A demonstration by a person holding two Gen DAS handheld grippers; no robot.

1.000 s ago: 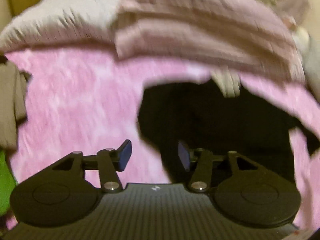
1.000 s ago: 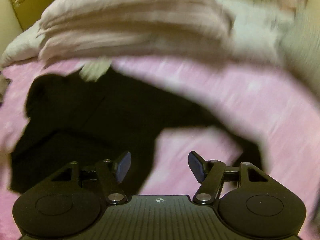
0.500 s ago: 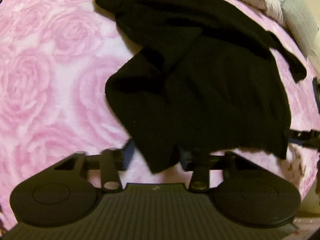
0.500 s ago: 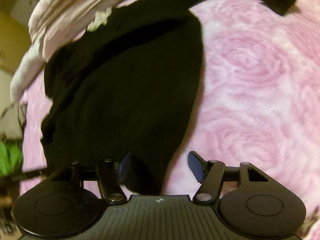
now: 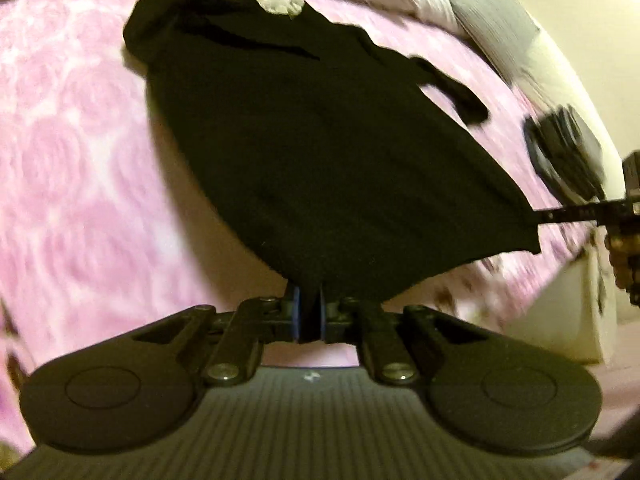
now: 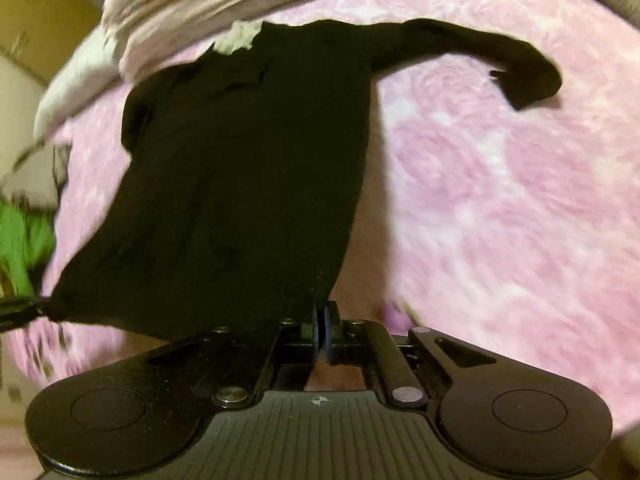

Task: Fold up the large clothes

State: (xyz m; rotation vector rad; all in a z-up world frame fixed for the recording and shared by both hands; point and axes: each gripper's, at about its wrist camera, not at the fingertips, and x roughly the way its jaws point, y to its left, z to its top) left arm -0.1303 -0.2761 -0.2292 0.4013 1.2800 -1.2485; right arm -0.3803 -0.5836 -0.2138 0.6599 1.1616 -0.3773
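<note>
A black long-sleeved garment [image 5: 320, 140] lies spread on a pink rose-patterned blanket [image 5: 80, 160], its neck with a white label [image 5: 280, 0] at the far end. My left gripper [image 5: 308, 300] is closing tight on the near hem at one corner, the cloth pinched between its pads. My right gripper [image 6: 323, 312] is closing tight on the hem's other corner of the same garment [image 6: 248, 168]. The hem hangs lifted between them. One sleeve [image 6: 500, 64] stretches out to the right. Each gripper shows at the edge of the other's view: right gripper [image 5: 568, 214], left gripper [image 6: 20, 308].
Folded pale bedding [image 6: 200, 12] is piled past the garment's neck. A grey pillow [image 5: 492, 28] lies at the far right. Something bright green [image 6: 20, 248] sits off the blanket's left side. A hand [image 5: 624, 264] shows at the right edge. The pink blanket [image 6: 500, 200] is bare right of the garment.
Both grippers came down to the garment's near hem and went from open to shut on its two corners. The hem is now lifted and pulled taut between them.
</note>
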